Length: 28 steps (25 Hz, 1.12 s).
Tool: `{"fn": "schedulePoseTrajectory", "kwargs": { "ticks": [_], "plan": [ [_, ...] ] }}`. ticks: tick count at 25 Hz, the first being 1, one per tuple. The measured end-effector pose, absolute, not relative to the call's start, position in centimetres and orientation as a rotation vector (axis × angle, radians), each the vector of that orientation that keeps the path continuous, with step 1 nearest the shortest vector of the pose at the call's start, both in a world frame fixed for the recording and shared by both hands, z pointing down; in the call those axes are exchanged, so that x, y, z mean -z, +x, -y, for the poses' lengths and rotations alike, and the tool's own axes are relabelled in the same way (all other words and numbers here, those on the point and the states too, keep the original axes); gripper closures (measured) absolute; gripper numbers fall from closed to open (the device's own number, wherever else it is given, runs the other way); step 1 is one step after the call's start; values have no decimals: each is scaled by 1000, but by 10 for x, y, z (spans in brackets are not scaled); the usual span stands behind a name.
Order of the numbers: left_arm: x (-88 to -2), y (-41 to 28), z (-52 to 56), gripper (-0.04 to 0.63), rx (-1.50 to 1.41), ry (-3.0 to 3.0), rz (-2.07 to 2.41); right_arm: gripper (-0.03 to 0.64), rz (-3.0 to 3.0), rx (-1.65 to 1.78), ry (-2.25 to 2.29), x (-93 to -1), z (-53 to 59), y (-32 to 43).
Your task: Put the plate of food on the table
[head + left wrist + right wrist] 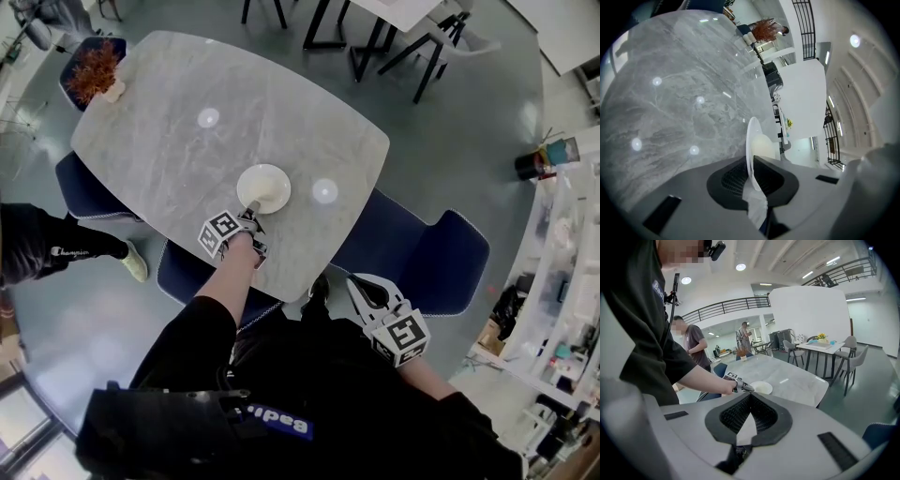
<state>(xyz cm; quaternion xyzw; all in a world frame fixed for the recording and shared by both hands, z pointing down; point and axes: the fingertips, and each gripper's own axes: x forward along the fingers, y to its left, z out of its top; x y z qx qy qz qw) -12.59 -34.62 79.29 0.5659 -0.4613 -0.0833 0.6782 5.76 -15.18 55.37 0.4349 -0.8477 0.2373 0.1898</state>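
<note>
While the right gripper (357, 284) is held close to the person's body, off the near edge of the table (178, 150) and just beside a dark blue chair (427, 253), its jaws are pressed together with nothing between them. Ahead of it, the left gripper (250, 212) reaches over the table's near edge at the end of a bare forearm (225, 286). Its jaws are clamped on the near rim of a white plate (265, 187), which runs edge-on between the pads in the left gripper view. The plate lies on the grey marbled table, close to the near long edge and about midway along it. A pale rounded piece of food (765, 146) sits on the plate. Two bright lamp reflections (208, 117) show on the tabletop, one just right of the plate and one farther in. At the far left corner stands a plant (95, 67) with orange-red leaves in a pale pot (113, 91). Beyond the table, on the grey floor, are black-legged chairs (427, 42). A second person's leg (89, 248) enters from the left.
</note>
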Motion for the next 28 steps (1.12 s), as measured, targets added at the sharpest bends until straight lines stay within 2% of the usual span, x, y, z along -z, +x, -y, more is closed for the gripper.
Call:
{"fn": "schedulePoseTrajectory", "kwargs": {
  "ticks": [3,8,14,28],
  "plan": [
    [-792,-126,346,569,97,1319,1051,606,2372,-666,1229,-551,153,58],
    [-796,-125,346,497,-42,1359,1069,606,2367,-672,1238,-547,156,59],
    [-801,-123,337,459,-164,1339,1034,606,2370,-678,1254,-546,160,64],
    [-810,-131,320,459,-437,1346,977,606,2389,-707,1253,-545,159,72]
  ]
}}
